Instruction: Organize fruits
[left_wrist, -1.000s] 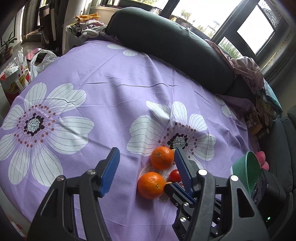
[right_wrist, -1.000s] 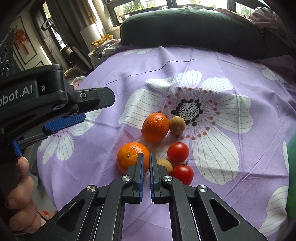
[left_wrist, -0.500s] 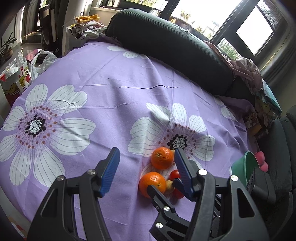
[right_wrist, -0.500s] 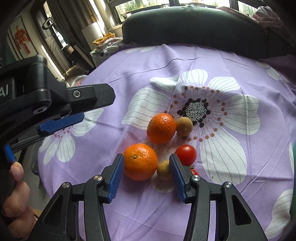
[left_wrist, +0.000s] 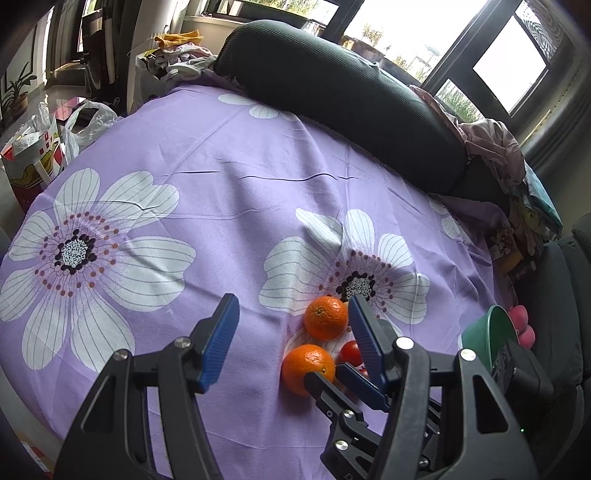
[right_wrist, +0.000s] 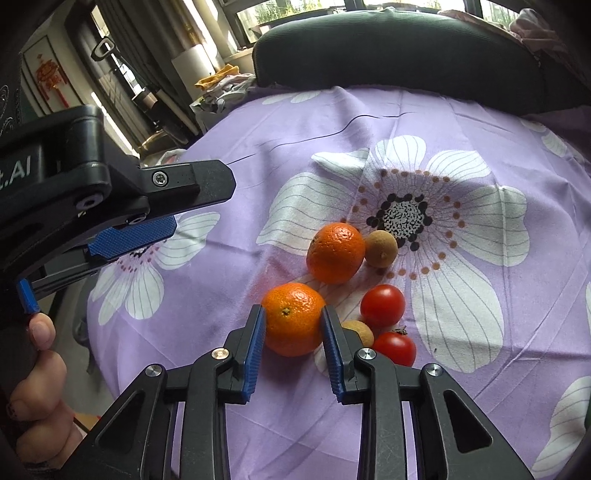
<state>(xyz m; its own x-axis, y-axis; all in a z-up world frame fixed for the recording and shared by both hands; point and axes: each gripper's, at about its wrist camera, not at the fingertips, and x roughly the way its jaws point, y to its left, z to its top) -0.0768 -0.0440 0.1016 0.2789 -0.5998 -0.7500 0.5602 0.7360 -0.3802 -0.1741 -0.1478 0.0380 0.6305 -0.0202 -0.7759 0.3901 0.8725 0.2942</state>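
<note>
Item: near orange (right_wrist: 293, 319). It lies on the purple flowered cloth (right_wrist: 258, 184) at the front of the fruit cluster, between the blue pads of your right claw (right_wrist: 293, 334). The pads flank it at its widest part, touching or nearly so. Whether they already bear on it cannot be told.

Neighbours, placed from the near orange:
- Second orange (right_wrist: 335, 253): just behind, apart from it.
- Brown round fruit (right_wrist: 381, 248): touching that second orange's right side.
- Small tan fruit (right_wrist: 359, 331): just to the right, pressed close to the outer face of your right pad.
- Two tomatoes (right_wrist: 382, 305): further right, one behind the other.

Left claw (left_wrist: 291, 341): spread wide, holding nothing, hovering above the cloth to the left of the near orange.

Green bowl (left_wrist: 485, 338): seen from the left wrist, well to the right of the cluster, held at the edge of view.

Handling advice: close gently and evenly at the orange's middle. The rind likely yields and the round shape can squirt forward. Lift straight up so you do not roll the tan fruit or tomatoes.
</note>
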